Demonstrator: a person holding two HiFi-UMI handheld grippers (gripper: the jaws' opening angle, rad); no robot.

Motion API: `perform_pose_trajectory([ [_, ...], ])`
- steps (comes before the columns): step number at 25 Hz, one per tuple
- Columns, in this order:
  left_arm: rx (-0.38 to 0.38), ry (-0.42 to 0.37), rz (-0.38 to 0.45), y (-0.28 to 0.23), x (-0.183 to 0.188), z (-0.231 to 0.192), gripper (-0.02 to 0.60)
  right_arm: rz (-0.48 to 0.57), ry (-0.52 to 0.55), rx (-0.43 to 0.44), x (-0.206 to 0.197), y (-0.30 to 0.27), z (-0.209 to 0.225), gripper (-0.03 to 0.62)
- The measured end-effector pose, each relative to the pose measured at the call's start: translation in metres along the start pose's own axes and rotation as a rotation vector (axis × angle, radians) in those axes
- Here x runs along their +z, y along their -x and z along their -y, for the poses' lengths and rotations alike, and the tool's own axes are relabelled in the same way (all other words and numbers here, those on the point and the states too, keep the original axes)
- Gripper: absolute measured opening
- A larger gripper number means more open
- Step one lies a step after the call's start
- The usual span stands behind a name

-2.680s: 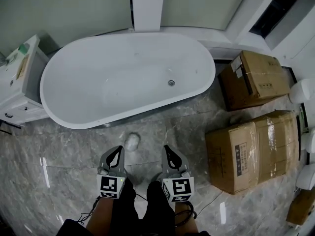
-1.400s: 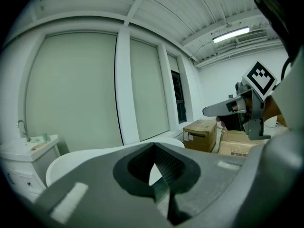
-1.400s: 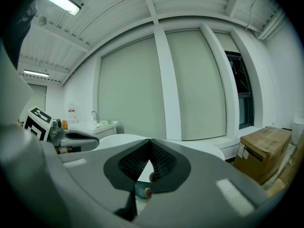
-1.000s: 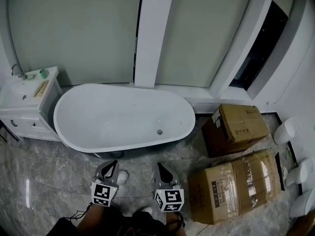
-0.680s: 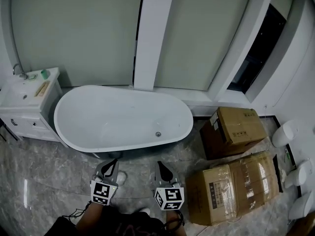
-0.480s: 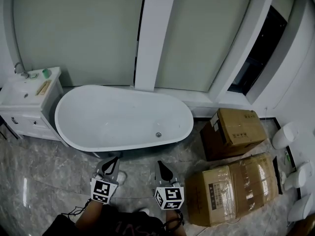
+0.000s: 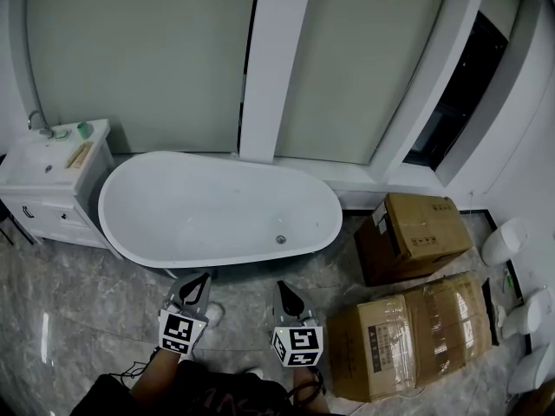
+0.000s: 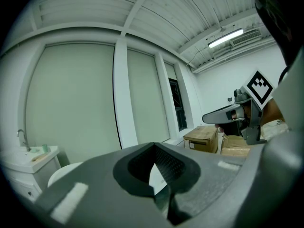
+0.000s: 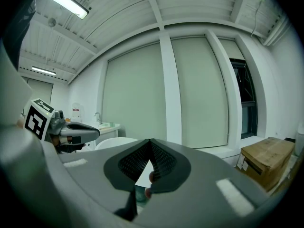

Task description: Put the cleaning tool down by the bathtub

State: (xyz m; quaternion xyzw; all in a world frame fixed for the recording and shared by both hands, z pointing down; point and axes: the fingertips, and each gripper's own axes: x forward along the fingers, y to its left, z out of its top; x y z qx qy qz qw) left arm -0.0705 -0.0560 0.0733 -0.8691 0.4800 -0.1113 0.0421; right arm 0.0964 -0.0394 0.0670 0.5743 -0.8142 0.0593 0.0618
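bathtub (image 7: 217, 211): glossy white, smooth | floor (image 7: 69, 319): polished, seemingly marble tile | boxes (image 7: 414, 232): matt brown cardboard

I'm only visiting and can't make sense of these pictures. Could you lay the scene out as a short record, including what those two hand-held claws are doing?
Place: bathroom, grey marble-look floor
Centre: white oval bathtub
Left of tub: vanity with sink
Right of tub: smaller cardboard box, larger cardboard box nearer the person
Left gripper: jaws together, holding nothing
Right gripper: jaws together, holding nothing
On floor by tub: small pale object, kind unclear
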Motion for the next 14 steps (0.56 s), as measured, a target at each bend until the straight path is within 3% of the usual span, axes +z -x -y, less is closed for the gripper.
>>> perform_pose_trajectory([
  [14,0.016,-0.018,0.004,-0.0051,0.0018,0.0021,0.000,0.004,0.013,0.016,-0.0005,-0.0057,0.0060,0.020],
])
